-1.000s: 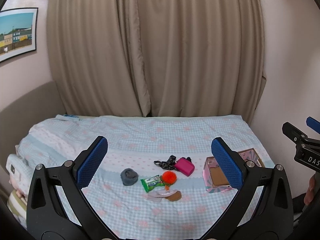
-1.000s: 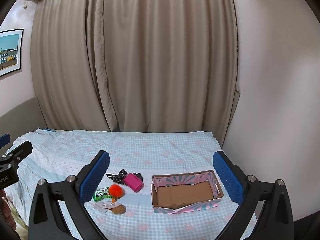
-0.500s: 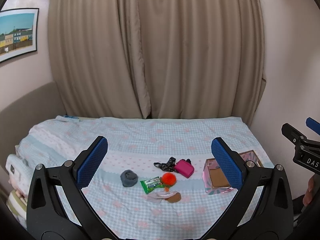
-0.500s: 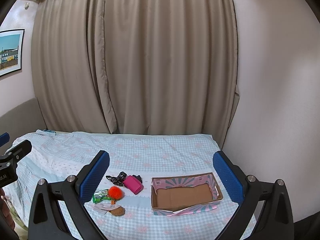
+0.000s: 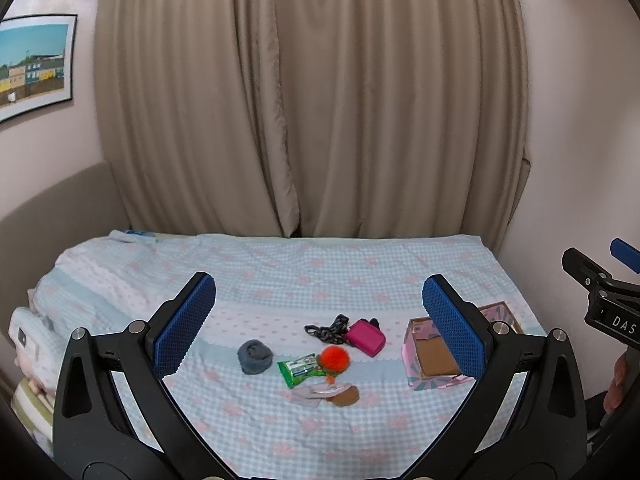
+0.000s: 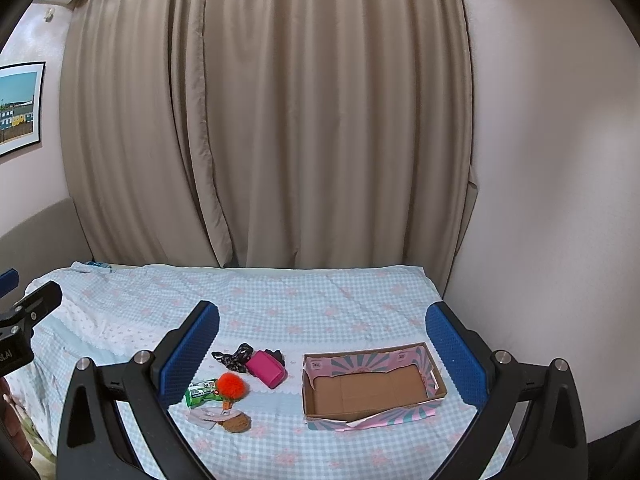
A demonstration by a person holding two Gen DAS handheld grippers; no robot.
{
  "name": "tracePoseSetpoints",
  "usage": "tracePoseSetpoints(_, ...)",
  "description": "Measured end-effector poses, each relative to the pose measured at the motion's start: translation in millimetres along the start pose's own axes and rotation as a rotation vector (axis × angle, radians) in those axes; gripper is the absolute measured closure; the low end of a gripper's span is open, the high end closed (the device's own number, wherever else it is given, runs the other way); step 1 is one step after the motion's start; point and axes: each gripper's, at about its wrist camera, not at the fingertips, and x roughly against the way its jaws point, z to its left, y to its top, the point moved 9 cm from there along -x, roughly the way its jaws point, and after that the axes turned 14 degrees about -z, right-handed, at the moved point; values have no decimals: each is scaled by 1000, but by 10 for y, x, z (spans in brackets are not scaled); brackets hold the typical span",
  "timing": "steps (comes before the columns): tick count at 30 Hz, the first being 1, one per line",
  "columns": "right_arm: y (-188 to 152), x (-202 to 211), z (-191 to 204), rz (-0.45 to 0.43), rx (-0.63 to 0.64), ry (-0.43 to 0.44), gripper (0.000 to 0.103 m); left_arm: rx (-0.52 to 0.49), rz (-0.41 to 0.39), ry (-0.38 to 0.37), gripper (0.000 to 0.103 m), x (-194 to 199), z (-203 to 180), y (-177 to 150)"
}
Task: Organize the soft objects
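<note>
A: Your left hand-held gripper (image 5: 319, 325) is spread wide with nothing between its blue pads, held above the bed (image 5: 360, 272). The right hand-held gripper (image 6: 322, 346) is spread just as wide and carries nothing either.

B: What's cut off for you?

A: In the left wrist view your right pad covers the near corner of the cardboard box (image 5: 430, 354) at lower right. In the right wrist view the grey sock ball (image 5: 255, 356) is hidden behind your left pad, so you only get it lower centre in the left view.

B: And the soft things?

A: A cluster at lower centre of both frames, left of the box. The orange pompom (image 6: 231, 385) touches the green packet (image 6: 201, 393); the pink pouch (image 6: 266, 368) sits just beyond, long axis slanting toward lower right, against a dark patterned band (image 6: 234, 357). Below them a brown pad (image 6: 237, 424) lies on something pale that's hard to make out.

B: The box?

A: Open, nothing in it, long axis running left to right in the right wrist view, a torn flap along its near edge.
</note>
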Motion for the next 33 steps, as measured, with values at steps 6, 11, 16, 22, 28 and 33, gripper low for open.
tracePoseSetpoints(6,-1,3,1,0,-1,1,0,-3,-1,-5,0,3,-35,-7)
tracePoseSetpoints(11,11,-12,-6,-3,-1,1,0,-3,-2,-5,0,2,-38,-5)
tracePoseSetpoints(16,3,0,-7,-4,-2,0,0,-5,-3,-5,0,4,-39,-7)
tracePoseSetpoints(22,11,-4,-10,-4,-2,0,0,-3,-5,-10,0,22,-85,-11)
tracePoseSetpoints(28,3,-28,6,18,-13,19,0,-2,23,18,0,9,-49,-14)
tracePoseSetpoints(33,-128,-92,186,40,-17,58,0,42,63,49,0,-66,222,-194)
